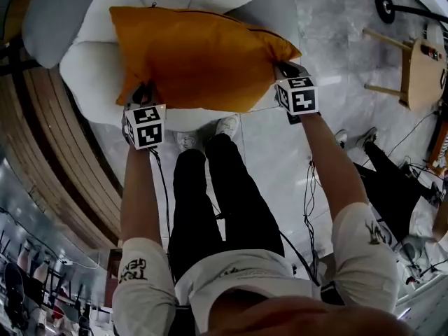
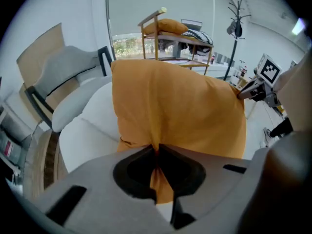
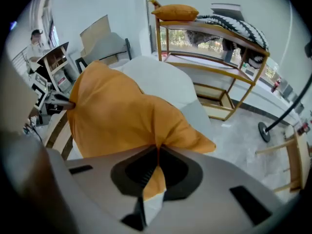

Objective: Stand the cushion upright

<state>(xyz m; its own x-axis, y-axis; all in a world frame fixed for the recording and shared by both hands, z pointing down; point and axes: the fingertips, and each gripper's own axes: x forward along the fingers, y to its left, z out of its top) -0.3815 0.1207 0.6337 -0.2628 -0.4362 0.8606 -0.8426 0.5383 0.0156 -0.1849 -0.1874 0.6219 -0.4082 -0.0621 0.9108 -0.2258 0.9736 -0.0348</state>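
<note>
Closest in, the person's legs [image 1: 210,187] stand on the pale marble floor [image 1: 280,152], with both arms stretched forward. The left gripper [image 1: 143,93] is clenched on the near left corner of the orange cushion [image 1: 199,58], a fold of fabric pinched tight between its jaws. The right gripper [image 1: 283,68] grips the near right corner the same way, jaws closed on a pleat of cloth. The cushion spans between the two grippers above the seat of the white armchair [image 1: 87,68], its broad face tilted up towards the person. Behind the armchair stands a wooden shelf [image 3: 210,30] bearing a second orange cushion [image 3: 178,12] and a striped one [image 3: 234,26].
</note>
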